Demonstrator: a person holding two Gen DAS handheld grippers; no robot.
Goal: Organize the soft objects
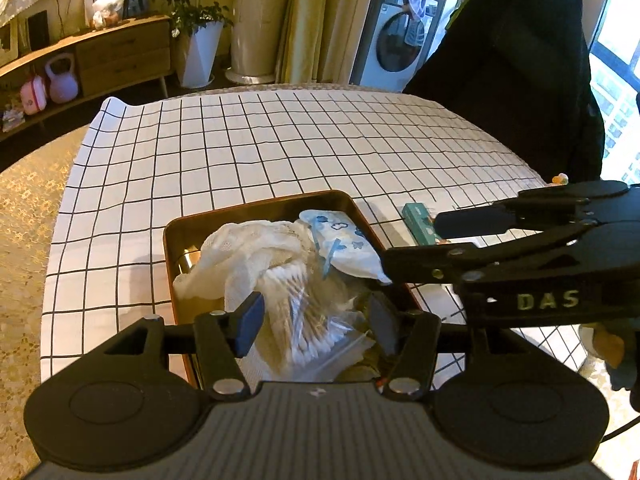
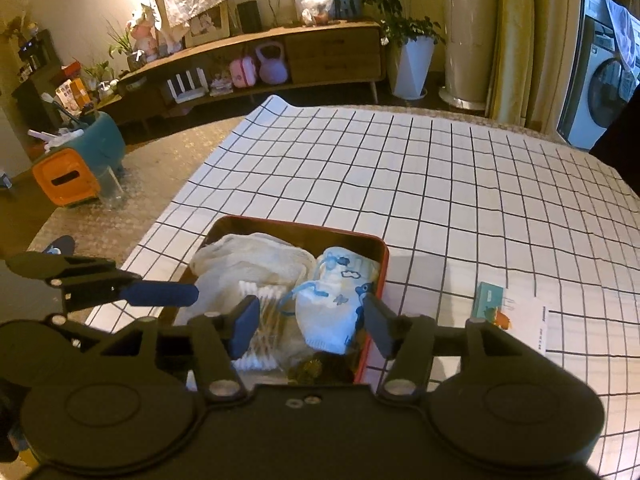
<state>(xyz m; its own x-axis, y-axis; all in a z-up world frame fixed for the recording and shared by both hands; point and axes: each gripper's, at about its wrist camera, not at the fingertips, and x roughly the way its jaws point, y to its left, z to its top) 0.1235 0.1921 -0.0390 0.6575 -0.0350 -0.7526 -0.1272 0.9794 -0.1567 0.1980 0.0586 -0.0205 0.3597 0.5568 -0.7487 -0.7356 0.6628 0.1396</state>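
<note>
A brown tray (image 2: 382,258) sits on the grid-patterned surface (image 2: 460,184), its long axis running away from the cameras. In it lie a white lace cloth (image 2: 248,258), a bag of cotton swabs (image 1: 296,304) and a blue-printed mask (image 2: 332,304) lengthwise at the right side. The left hand-held gripper (image 1: 316,320) and right hand-held gripper (image 2: 310,320) hover above, jaws apart, gripping nothing.

The near end of the brown tray (image 1: 256,204) disappears behind the left gripper (image 1: 316,320) low in the frame. The bag of cotton swabs (image 1: 304,312) is half covered by the lace cloth (image 1: 248,256). At right, the teal packet (image 1: 418,222) slips behind the right gripper (image 1: 412,244); its print is unreadable.
</note>
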